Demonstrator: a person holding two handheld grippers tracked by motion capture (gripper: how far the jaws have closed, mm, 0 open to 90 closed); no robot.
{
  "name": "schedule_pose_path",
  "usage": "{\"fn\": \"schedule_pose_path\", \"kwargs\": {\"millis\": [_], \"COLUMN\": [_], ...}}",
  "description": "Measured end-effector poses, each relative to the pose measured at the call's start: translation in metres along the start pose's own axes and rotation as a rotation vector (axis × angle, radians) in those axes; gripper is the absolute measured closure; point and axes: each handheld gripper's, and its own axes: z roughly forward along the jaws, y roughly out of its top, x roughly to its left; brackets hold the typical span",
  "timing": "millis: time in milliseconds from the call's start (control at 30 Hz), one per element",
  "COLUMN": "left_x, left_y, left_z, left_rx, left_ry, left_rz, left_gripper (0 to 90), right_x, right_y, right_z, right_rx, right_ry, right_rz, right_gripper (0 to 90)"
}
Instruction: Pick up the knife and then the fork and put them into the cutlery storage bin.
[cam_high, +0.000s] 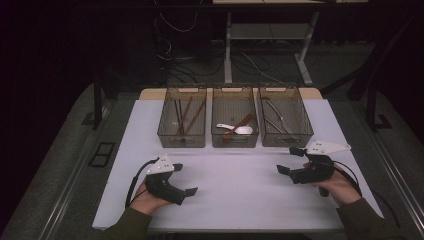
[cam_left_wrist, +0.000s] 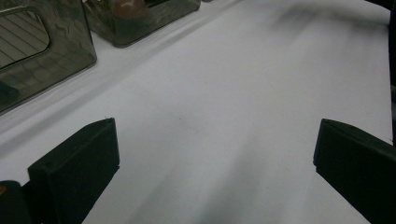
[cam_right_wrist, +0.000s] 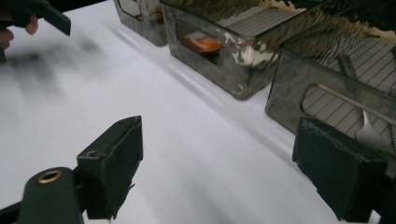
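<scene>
Three smoky see-through bins in a row along the far edge of the white tabletop (cam_high: 235, 200), side by side and nearly touching, each one keeping one kind of cutlery apart from the others. Left bin (cam_high: 182, 118): long dark and brown sticks, probably chopsticks. Middle bin (cam_high: 235, 118): a white spoon (cam_high: 239, 129) lying across a reddish-brown one. Right bin (cam_high: 285, 117): grey metal pieces, hard to tell which, though a metal fork tip (cam_right_wrist: 371, 133) can be made out behind the wall in the right gripper view. Probably sorted that way so each kind can be picked out without rummaging.

Near half of the tabletop bare, giving both hands room to rest and start from. Left gripper (cam_high: 181, 180) low over the near left, well apart from the bins, fingers spread wide with nothing between them, pointed across the white surface toward the middle. Right gripper (cam_high: 287, 161) over the near right, just in front of the right bin, fingers likewise spread and empty, aimed leftward along the front of the bins. Judging from that, a ready stance: open and empty so that either could go straight for a piece, the right one closest to the metal pieces.
</scene>
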Motion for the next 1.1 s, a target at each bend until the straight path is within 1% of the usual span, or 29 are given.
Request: {"fn": "schedule_pose_path", "kwargs": {"millis": [133,267,333,433,600,800,900,1100], "left_x": [0.0,0.0,0.0,0.0,0.0,0.0,0.0,-0.001], "left_y": [0.0,0.0,0.001,0.001,0.001,0.001,0.001,0.001], "left_z": [0.0,0.0,0.0,0.0,0.0,0.0,0.0,0.0], "left_rx": [0.002,0.001,-0.001,0.002,0.001,0.002,0.003,0.004], "left_ry": [0.0,0.0,-0.001,-0.001,-0.001,-0.001,-0.001,-0.002], "left_rz": [0.002,0.001,0.001,0.002,0.001,0.001,0.001,0.003], "left_gripper": [0.0,0.0,0.0,0.0,0.0,0.0,0.0,0.0], "right_x": [0.003,0.007,0.009,0.011,0.013,0.016,0.017,0.019], "right_y": [-0.007,-0.014,-0.018,-0.022,-0.027,-0.035,-0.041,-0.045], "right_z": [-0.001,-0.002,-0.002,-0.003,-0.007,-0.011,-0.011,-0.008], "right_rx": [0.014,0.017,0.023,0.021,0.014,0.01,0.021,0.052], "right_ry": [0.002,0.007,0.005,0.011,0.015,0.021,0.023,0.027], "right_rz": [-0.006,0.003,-0.001,-0.006,0.004,0.002,0.009,-0.013], "right_gripper": [16.1,16.1,16.1,16.0,16.1,16.1,16.0,16.1]}}
